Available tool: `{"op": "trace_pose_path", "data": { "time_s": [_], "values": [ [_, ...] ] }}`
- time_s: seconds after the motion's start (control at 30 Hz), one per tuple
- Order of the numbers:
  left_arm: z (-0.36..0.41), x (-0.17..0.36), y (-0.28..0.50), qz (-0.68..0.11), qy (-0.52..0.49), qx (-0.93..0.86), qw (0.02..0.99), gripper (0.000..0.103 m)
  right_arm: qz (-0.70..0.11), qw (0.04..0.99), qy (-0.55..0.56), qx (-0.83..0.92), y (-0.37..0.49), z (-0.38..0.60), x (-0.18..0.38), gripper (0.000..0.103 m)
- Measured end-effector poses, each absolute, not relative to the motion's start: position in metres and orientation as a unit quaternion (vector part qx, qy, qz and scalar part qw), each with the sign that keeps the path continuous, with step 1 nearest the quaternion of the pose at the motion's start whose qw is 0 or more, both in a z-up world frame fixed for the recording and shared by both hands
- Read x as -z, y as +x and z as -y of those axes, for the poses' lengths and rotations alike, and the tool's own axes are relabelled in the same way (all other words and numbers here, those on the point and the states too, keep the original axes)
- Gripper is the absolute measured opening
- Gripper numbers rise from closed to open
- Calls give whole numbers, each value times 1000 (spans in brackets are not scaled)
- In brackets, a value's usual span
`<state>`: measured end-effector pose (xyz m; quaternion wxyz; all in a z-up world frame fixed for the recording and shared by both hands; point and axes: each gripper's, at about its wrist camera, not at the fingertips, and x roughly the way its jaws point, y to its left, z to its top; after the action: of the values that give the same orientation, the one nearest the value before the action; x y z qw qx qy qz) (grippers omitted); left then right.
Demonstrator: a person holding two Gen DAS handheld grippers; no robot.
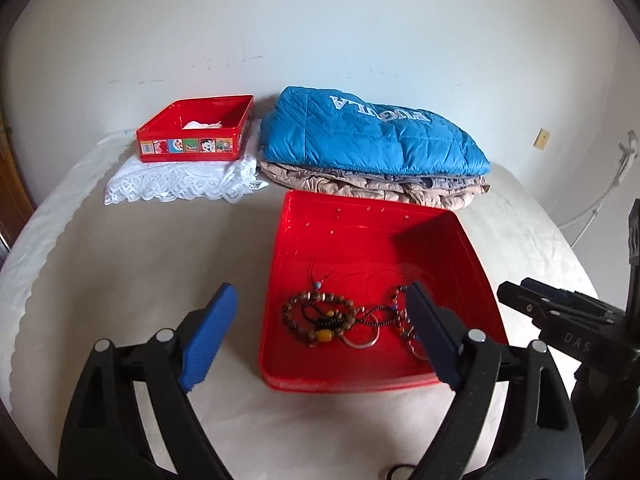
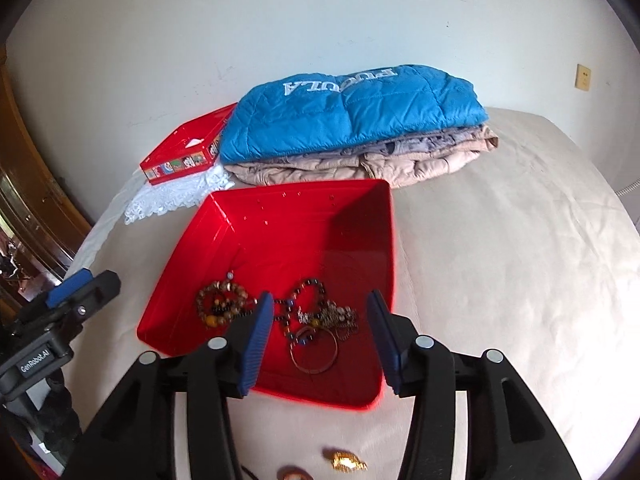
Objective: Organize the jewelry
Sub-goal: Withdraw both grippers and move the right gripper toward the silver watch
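Note:
A red tray (image 1: 360, 236) (image 2: 304, 220) lies on the cream bed cover and holds tangled jewelry: a brown bead bracelet (image 1: 316, 316) (image 2: 218, 304), a silver ring bangle (image 2: 314, 350) (image 1: 360, 338) and dark bead chains (image 2: 316, 304). My left gripper (image 1: 320, 300) is open and empty, its jaws spread wide over the tray's near left part. My right gripper (image 2: 320, 308) is open and empty, just above the chains and bangle. A gold piece (image 2: 346, 460) lies on the bed outside the tray, near my right gripper's base.
A small red tin box (image 1: 192, 132) (image 2: 180, 160) stands on white lace (image 1: 180, 180) at the back left. Folded blue and beige jackets (image 1: 372, 136) (image 2: 352, 120) lie behind the tray. A white wall rises behind the bed. Wooden furniture (image 2: 32, 184) stands at the left.

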<state>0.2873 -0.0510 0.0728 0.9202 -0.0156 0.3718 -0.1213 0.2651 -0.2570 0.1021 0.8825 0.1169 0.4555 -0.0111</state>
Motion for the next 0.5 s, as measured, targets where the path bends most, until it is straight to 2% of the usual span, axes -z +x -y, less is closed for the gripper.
{"op": "trace_pose_path", "data": {
  "time_s": [0.07, 0.13, 0.27, 0.4, 0.5],
  "values": [
    [48, -72, 281, -376, -13, 119, 919, 90, -458, 883, 107, 15, 256, 255, -102, 66],
    [44, -71, 272, -380, -11, 113, 918, 91, -458, 884, 98, 20, 246, 252, -101, 74],
    [36, -67, 253, -388, -6, 102, 916, 96, -460, 883, 89, 14, 223, 248, -98, 83],
    [35, -57, 233, -404, 10, 97, 909, 97, -475, 875, 92, 0, 203, 246, -88, 84],
    [34, -45, 215, -420, 12, 104, 901, 97, -486, 870, 85, -4, 187, 241, -81, 90]
  ]
}}
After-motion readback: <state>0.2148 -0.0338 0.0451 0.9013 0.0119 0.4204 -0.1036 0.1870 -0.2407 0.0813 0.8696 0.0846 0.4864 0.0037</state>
